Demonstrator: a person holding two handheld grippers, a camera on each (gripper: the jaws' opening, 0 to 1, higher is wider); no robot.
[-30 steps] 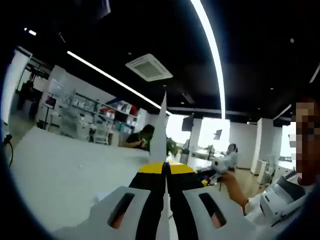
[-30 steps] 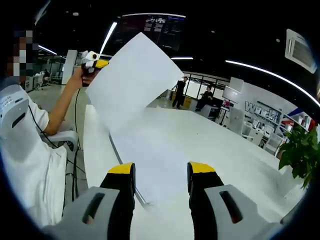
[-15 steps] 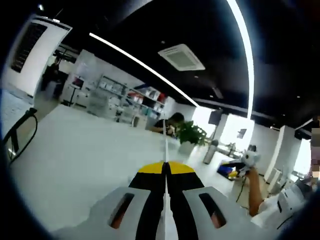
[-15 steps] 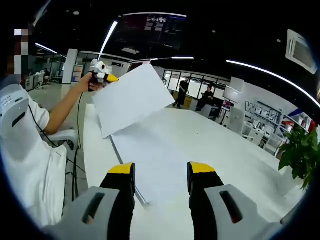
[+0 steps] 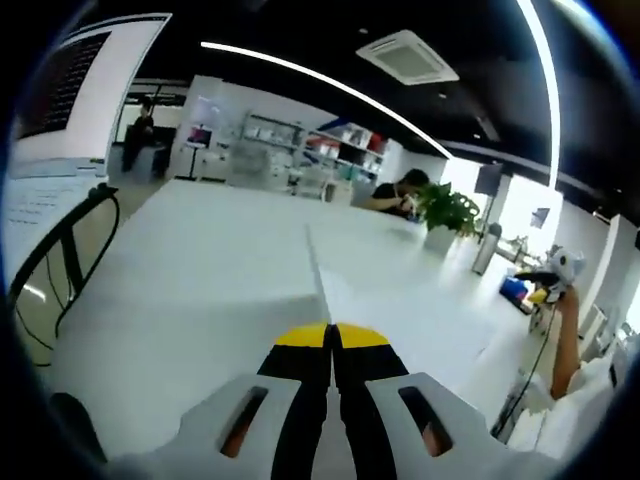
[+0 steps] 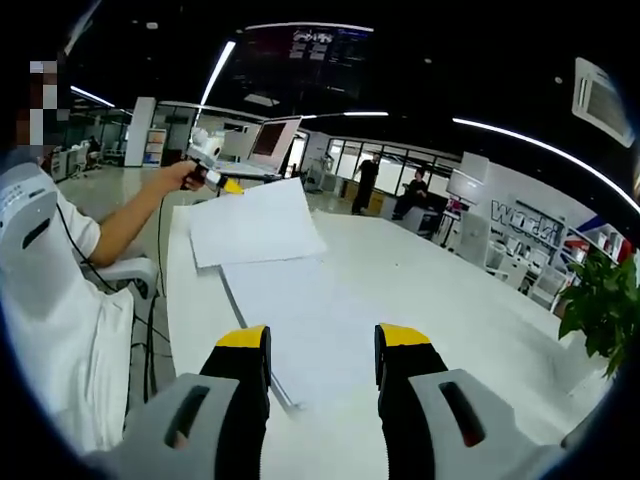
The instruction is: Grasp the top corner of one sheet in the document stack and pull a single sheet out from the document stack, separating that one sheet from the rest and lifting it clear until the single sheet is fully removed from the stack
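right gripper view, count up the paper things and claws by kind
single sheet, held up at a corner: 1
document stack flat on the table: 1
claws: 2, the left claw shut on the sheet, the right claw open over the stack
total: 4

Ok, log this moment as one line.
left gripper: shut on single sheet | sheet: clear of document stack | right gripper: open above stack

Open office, long table (image 6: 430,290) (shelves (image 5: 300,155) behind)
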